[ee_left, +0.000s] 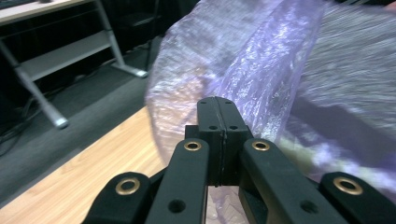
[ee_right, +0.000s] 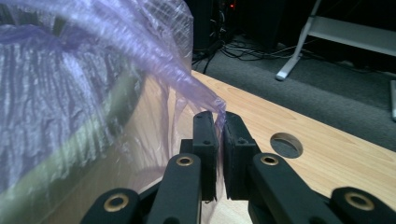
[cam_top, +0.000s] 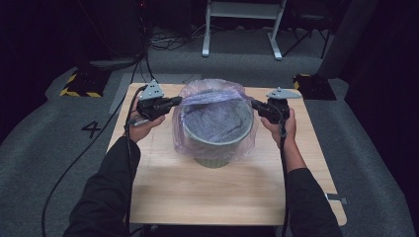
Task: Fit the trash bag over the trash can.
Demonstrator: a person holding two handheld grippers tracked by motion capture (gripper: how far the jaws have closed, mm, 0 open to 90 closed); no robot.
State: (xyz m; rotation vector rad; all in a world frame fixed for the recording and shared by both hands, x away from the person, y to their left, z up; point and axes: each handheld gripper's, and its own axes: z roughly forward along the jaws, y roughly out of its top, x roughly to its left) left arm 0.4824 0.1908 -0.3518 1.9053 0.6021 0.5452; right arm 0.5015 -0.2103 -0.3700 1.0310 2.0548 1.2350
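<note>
Pinching the thin purple bag film, the left gripper (cam_top: 174, 101) has its jaws pressed flat together on a fold of the bag's edge, with film bunched beneath the pads in the left gripper view; the right gripper (cam_top: 256, 104) likewise clamps a drawn-out corner of the film between its nearly closed jaws. Item held: translucent purple plastic bag (cam_top: 213, 96), stretched between the two grippers and draped over the rim and down the sides of a pale green bin (cam_top: 215, 143), which stands between the tools, just inward of each. Support: wooden table (cam_top: 207, 192), under and around the bin; a round hole (ee_right: 286, 144) in the tabletop lies just beyond the right gripper's tips. Surroundings: grey carpeted floor (cam_top: 44, 148), a white metal frame (cam_top: 242, 29) well beyond the table. Risks, as I judge them: the film is thin and pulled taut, so a further outward tug could tear it at either pinch; a small fold could slip from the pads; uneven pulling could drag the light bin sideways or tip it.
</note>
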